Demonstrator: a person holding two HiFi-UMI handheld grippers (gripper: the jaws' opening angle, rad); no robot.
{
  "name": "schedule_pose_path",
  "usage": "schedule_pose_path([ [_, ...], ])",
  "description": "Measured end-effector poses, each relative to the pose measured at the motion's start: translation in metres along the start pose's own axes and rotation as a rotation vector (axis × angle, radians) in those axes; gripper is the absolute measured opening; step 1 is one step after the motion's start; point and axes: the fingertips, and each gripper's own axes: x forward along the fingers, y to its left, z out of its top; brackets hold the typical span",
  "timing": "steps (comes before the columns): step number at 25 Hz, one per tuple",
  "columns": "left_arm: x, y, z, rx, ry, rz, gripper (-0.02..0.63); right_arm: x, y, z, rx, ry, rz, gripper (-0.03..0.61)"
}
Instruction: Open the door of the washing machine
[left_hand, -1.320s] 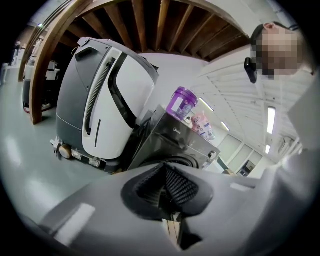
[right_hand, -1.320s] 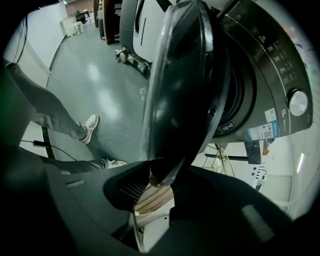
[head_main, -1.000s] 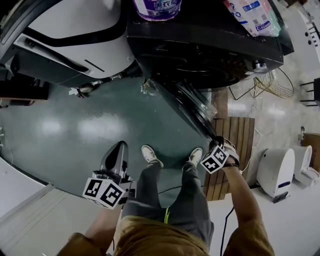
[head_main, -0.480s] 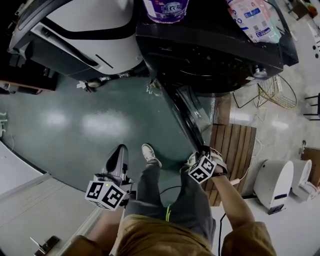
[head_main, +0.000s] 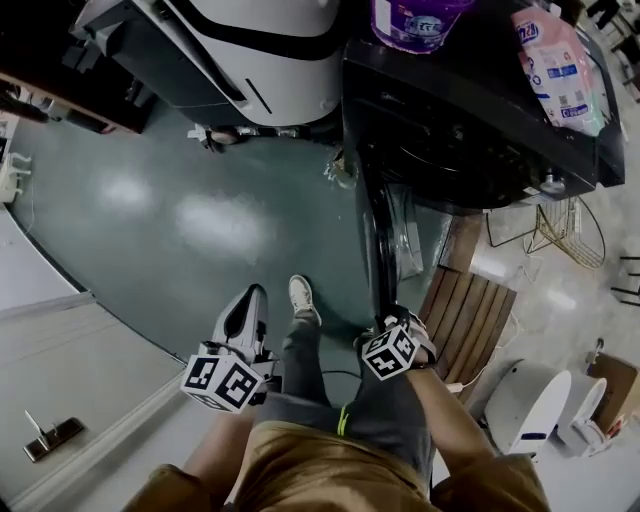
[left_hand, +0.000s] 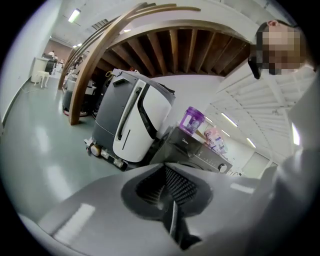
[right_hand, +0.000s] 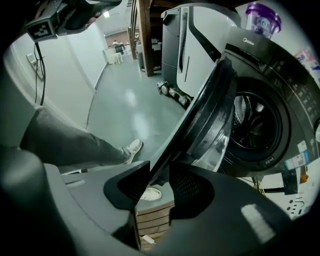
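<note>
washing machine: dark front-loader, top right of head view; drum opening exposed.
door: open, swung well out from the front, seen edge-on in head view; glass bowl faces the machine. Free edge is down by the person's right leg.
R gripper: pts steeply down, jaws clamped on the door's free edge; in the right gripper view the rim runs betw. both pads.
L gripper: low by the left leg, well apart from the machine; jaws together, nothing betw. them.
on top of machine: purple tub, pink-white pack.
beside machine: white/grey wheeled unit to its left.
floor: glossy green; wooden slat board under the door's far side; wire basket near it.
feet: white shoe just left of the door edge.
</note>
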Motion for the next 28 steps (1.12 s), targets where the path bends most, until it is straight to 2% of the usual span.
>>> schedule_pose_path([
  [8,-0.036,0.027,0.002,-0.088,-0.104,0.088,0.060,0.001,0.036,0.034,-0.156,-0.026,0.039,0.121],
  [15,-0.059,0.052,0.021,-0.092,-0.161,0.130,0.060,0.003,0.063,0.062,-0.274,-0.033,0.077,0.117],
  [21,-0.068,0.078,0.033,-0.108,-0.177,0.163,0.060,0.007,0.072,0.090,-0.385,-0.037,0.058,0.055],
  [24,-0.070,0.092,0.039,-0.117,-0.176,0.176,0.060,0.011,0.084,0.107,-0.454,-0.046,0.065,0.052],
  [28,-0.074,0.111,0.046,-0.127,-0.176,0.193,0.060,0.017,0.099,0.129,-0.487,-0.055,0.073,0.052],
])
